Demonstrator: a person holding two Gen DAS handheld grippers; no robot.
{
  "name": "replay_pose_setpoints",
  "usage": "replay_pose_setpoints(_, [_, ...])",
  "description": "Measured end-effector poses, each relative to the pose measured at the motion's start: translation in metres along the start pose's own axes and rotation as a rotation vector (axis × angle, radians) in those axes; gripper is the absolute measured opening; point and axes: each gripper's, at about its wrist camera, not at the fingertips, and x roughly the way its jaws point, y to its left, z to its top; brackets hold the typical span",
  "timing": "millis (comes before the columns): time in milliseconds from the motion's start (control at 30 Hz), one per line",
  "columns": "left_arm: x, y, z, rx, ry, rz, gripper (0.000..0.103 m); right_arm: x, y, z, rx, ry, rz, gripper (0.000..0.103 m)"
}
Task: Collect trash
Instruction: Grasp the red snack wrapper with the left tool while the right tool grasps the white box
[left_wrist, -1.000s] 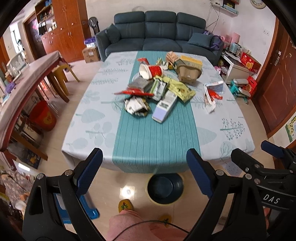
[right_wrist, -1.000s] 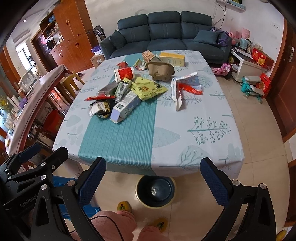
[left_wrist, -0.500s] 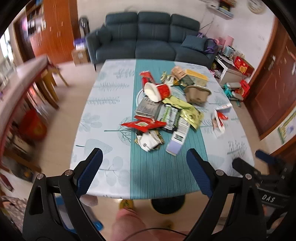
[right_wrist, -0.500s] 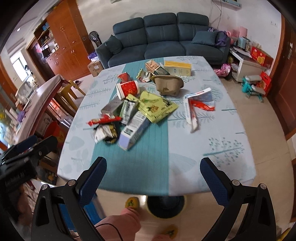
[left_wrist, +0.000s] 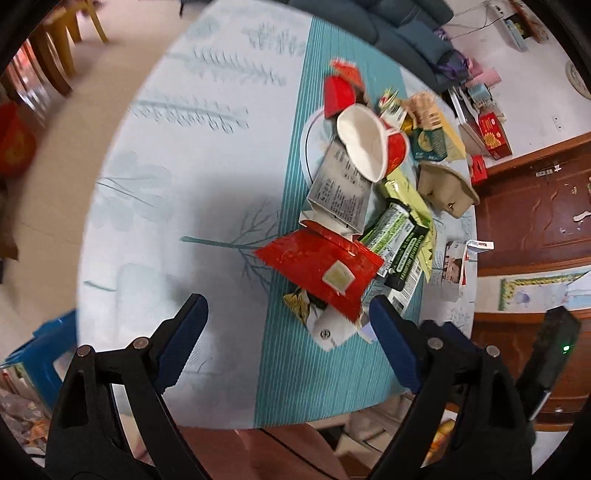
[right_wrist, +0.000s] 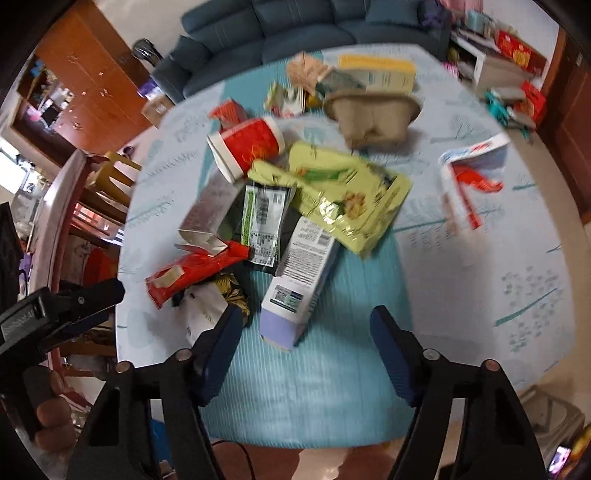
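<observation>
**Trash heap on table runner, both grippers above near edge**

- Trash: loose heap along the teal runner (right_wrist: 317, 387) of the table (right_wrist: 480, 280), mid-table toward the far edge.
- Red wrapper (left_wrist: 321, 266): flat, at the heap's near side, overlapping a crumpled white-and-gold wrapper (left_wrist: 325, 325).
- White-and-lilac box (right_wrist: 299, 280): lying lengthwise on the runner, nearest the near edge.
- Yellow-green bag (right_wrist: 347, 195): just beyond the box, partly over it.
- Black-and-green packet (right_wrist: 264, 218): beside the bag, over the grey carton (left_wrist: 340, 192).
- Red cup (right_wrist: 247, 147): on its side, mouth open, behind the carton.
- Brown pulp tray (right_wrist: 373, 114): upturned, toward the far edge; yellow box (right_wrist: 380, 74) behind it.
- White-and-red carton (right_wrist: 469, 181): apart, toward the right edge.
- Left gripper (left_wrist: 288, 325): released, jaws wide, nothing between them, over the red wrapper's near end.
- Right gripper (right_wrist: 306, 332): jaws closing, unclenched; the lilac box end lies in the gap, untouched.
- Sofa (right_wrist: 295, 22): beyond the far edge.
</observation>
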Motion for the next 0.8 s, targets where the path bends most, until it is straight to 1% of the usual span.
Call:
replay_pose_setpoints(33, [0.009, 0.002, 0.005, -0.007, 0.026, -0.010, 0.087, 0.008, 0.002, 0.002, 0.009, 0.008, -0.008, 0.072])
replay_pose_setpoints(133, [0.033, 0.007, 0.016, -0.033, 0.094, -0.038, 0.086, 0.031, 0.003, 0.009, 0.049, 0.037, -0.027, 0.066])
replay_pose_setpoints(167, [0.040, 0.009, 0.020, -0.040, 0.115, -0.049, 0.086, 0.037, 0.003, 0.011, 0.060, 0.046, -0.029, 0.062])
replay_pose_setpoints(233, [0.051, 0.010, 0.024, -0.047, 0.145, -0.068, 0.082, 0.051, 0.005, 0.014, 0.077, 0.069, -0.040, 0.057])
replay_pose_setpoints(267, [0.057, 0.009, 0.027, -0.047, 0.161, -0.081, 0.079, 0.055, 0.005, 0.015, 0.085, 0.073, -0.036, 0.055])
replay_pose_setpoints(333, [0.065, 0.009, 0.031, -0.048, 0.183, -0.103, 0.072, 0.062, 0.005, 0.017, 0.121, 0.064, -0.003, 0.055])
replay_pose_setpoints(367, [0.070, 0.008, 0.033, -0.049, 0.194, -0.116, 0.065, 0.065, 0.006, 0.017, 0.128, 0.064, -0.003, 0.054])
replay_pose_setpoints(400, [0.073, 0.007, 0.036, -0.050, 0.201, -0.130, 0.059, 0.067, 0.008, 0.018, 0.129, 0.063, -0.005, 0.050])
replay_pose_setpoints(433, [0.075, 0.005, 0.037, -0.048, 0.200, -0.133, 0.055, 0.069, 0.011, 0.017, 0.126, 0.060, -0.020, 0.050])
replay_pose_setpoints(467, [0.075, 0.003, 0.039, -0.036, 0.191, -0.128, 0.043, 0.069, 0.013, 0.017, 0.123, 0.058, -0.031, 0.049])
replay_pose_setpoints(500, [0.076, 0.001, 0.040, -0.026, 0.191, -0.124, 0.026, 0.070, 0.016, 0.016, 0.118, 0.057, -0.042, 0.048])
replay_pose_setpoints(567, [0.079, -0.004, 0.042, -0.002, 0.210, -0.124, 0.008, 0.069, 0.018, 0.015, 0.114, 0.052, -0.045, 0.045])
replay_pose_setpoints(600, [0.079, -0.005, 0.042, 0.004, 0.213, -0.128, 0.005, 0.065, 0.018, 0.015, 0.118, 0.054, -0.042, 0.042])
replay_pose_setpoints(633, [0.078, -0.006, 0.042, 0.010, 0.210, -0.131, 0.002, 0.064, 0.018, 0.015, 0.122, 0.057, -0.040, 0.041])
replay_pose_setpoints(733, [0.069, -0.013, 0.041, 0.053, 0.193, -0.139, 0.000, 0.059, 0.014, 0.011, 0.141, 0.060, -0.031, 0.037])
replay_pose_setpoints(800, [0.064, -0.018, 0.039, 0.077, 0.203, -0.152, 0.000, 0.054, 0.012, 0.010, 0.151, 0.056, -0.025, 0.037])
